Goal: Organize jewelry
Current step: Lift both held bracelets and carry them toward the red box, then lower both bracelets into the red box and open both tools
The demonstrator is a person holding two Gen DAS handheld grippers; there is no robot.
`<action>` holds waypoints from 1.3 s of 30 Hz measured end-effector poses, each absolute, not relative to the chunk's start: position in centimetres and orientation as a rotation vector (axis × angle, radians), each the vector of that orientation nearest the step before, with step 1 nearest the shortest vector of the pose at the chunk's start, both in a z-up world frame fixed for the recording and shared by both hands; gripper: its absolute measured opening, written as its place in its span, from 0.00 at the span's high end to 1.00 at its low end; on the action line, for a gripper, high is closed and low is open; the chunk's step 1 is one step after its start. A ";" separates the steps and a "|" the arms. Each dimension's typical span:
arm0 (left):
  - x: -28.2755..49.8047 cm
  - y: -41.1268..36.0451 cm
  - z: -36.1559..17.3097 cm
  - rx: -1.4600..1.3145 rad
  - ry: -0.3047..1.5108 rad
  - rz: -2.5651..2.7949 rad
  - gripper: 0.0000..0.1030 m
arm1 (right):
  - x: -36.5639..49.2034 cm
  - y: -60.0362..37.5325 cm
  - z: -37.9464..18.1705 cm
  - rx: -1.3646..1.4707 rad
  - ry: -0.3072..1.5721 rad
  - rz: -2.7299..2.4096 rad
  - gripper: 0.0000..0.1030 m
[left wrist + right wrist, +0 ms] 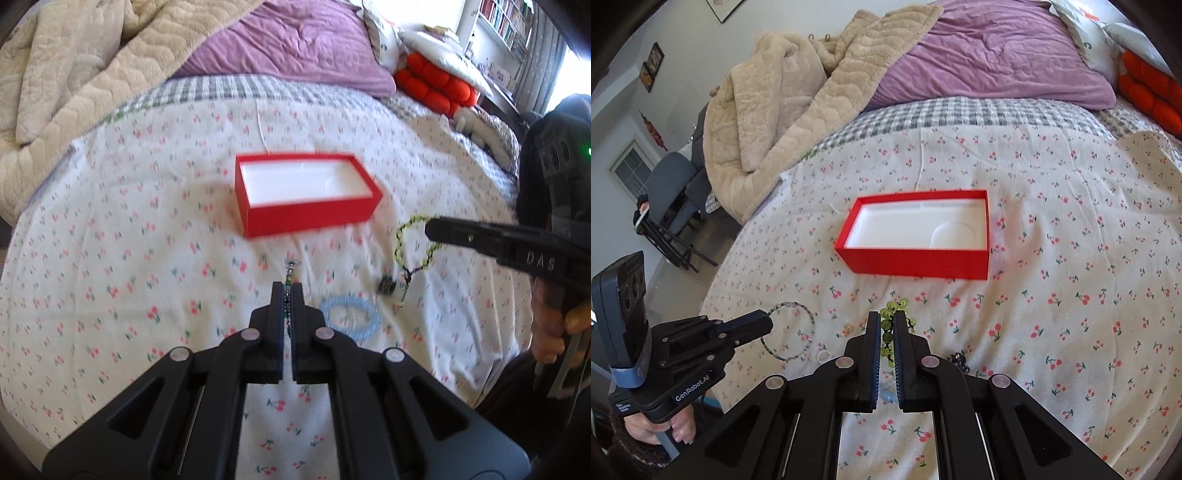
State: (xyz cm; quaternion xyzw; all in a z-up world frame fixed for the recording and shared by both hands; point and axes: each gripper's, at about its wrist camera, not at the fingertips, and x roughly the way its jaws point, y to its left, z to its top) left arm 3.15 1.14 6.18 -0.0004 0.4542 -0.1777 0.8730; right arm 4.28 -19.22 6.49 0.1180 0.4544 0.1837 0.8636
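An open red box (306, 192) with a white lining sits on the cherry-print bedspread; it also shows in the right wrist view (919, 236). My left gripper (287, 290) is shut on a thin multicolour beaded bracelet (290, 269), seen hanging as a loop from it in the right wrist view (798, 332). My right gripper (890, 319) is shut on a yellow-green beaded bracelet (895, 308), which dangles from its fingers in the left wrist view (410, 240). A pale blue bracelet (349, 317) lies flat beside my left fingers. A small dark piece (388, 286) lies near it.
A beige quilted blanket (783, 96) is heaped at the far left, a purple pillow (990, 51) at the head of the bed, and orange cushions (432, 88) at the far right. A small clear ring (823, 355) lies on the spread. A chair (668, 206) stands beside the bed.
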 end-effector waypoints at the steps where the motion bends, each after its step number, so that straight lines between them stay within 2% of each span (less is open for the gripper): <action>1: 3.5 1.1 6.5 -0.003 0.944 -0.369 0.97 | 4.4 -19.2 6.8 0.252 0.947 0.385 0.94; 8: 6.9 0.2 8.4 -0.043 0.938 -0.381 0.97 | 6.5 -19.4 9.3 0.296 0.903 0.378 0.94; 18: 12.0 -2.8 8.2 -0.086 0.931 -0.421 0.97 | 10.7 -19.7 10.8 0.299 0.831 0.334 0.94; 26: 16.2 -4.4 4.8 -0.197 0.954 -0.513 0.97 | 13.9 -20.0 10.2 0.297 0.784 0.297 0.94; 32: 18.7 -3.2 1.5 -0.183 1.004 -0.419 0.97 | 16.1 -19.7 9.2 0.301 0.803 0.299 0.94; 39: 19.7 -2.5 0.4 -0.120 1.018 -0.338 0.97 | 17.4 -17.1 8.1 0.301 0.829 0.371 0.94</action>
